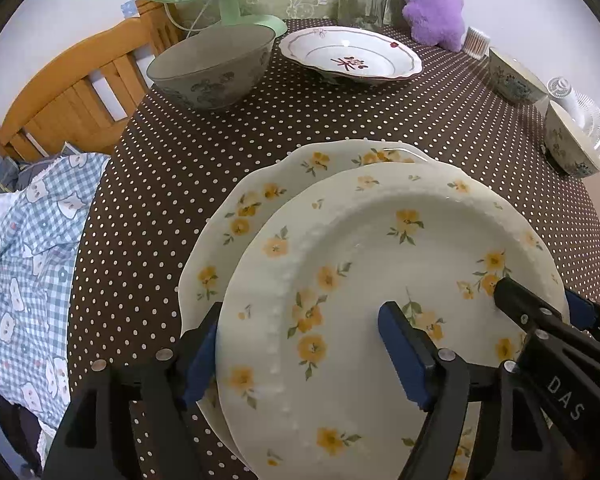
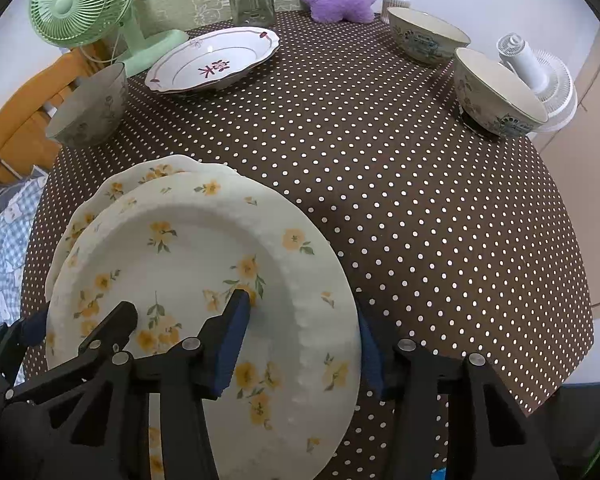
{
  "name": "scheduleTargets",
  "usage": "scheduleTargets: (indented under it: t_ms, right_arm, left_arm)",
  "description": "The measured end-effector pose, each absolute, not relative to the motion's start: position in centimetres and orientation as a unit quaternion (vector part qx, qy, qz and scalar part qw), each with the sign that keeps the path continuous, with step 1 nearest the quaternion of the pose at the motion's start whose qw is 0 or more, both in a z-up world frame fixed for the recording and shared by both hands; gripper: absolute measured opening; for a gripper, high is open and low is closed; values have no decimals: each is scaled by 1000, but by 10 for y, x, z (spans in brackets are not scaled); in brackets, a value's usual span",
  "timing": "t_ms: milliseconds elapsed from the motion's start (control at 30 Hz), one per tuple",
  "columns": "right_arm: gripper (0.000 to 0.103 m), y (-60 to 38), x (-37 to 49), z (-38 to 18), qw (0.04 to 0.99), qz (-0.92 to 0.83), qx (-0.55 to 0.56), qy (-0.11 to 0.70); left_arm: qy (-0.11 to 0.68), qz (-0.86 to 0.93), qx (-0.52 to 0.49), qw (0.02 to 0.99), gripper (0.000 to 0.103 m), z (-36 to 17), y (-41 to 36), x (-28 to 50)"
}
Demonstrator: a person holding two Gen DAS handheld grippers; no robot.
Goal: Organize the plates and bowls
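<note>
A table [image 2: 400, 208] under a brown polka-dot cloth carries a yellow-flowered plate [image 2: 188, 256] lying on a second flowered plate [image 1: 260, 196] at its near edge. The left gripper [image 1: 300, 356] straddles the top plate's left rim and the right gripper [image 2: 304, 344] its right rim, fingers apart around the rim; whether they press it I cannot tell. Farther back stand a grey bowl [image 1: 212, 68], a red-patterned dish [image 2: 216, 60] and two floral bowls [image 2: 496, 92].

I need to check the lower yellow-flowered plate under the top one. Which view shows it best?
Left wrist view: the lower plate shows a broad crescent of rim beside the top plate. The right wrist view shows only a narrow sliver.
</note>
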State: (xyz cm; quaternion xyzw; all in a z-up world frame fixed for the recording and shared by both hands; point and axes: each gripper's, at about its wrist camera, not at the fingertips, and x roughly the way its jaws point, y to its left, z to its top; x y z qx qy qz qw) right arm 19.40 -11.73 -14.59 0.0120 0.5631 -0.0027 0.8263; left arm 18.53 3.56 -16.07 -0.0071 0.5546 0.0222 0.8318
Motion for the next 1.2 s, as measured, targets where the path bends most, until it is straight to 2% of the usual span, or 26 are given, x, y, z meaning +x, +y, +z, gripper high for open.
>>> scheduleTargets:
  t_ms: [133, 467, 1067, 1200]
  right_arm:
    - [48, -116, 192, -141, 829, 8, 10, 559]
    - [47, -115, 196, -143, 826, 13, 14, 563]
    - [59, -95, 229, -158, 823, 10, 27, 568]
    - [66, -90, 235, -162, 820, 13, 27, 571]
  left_arm:
    - [545, 28, 45, 837, 83, -160, 25, 184]
    - [542, 33, 14, 840, 84, -152, 39, 192]
    - [539, 37, 1, 841, 84, -147, 60, 192]
    - [543, 29, -1, 839, 85, -149, 62, 191]
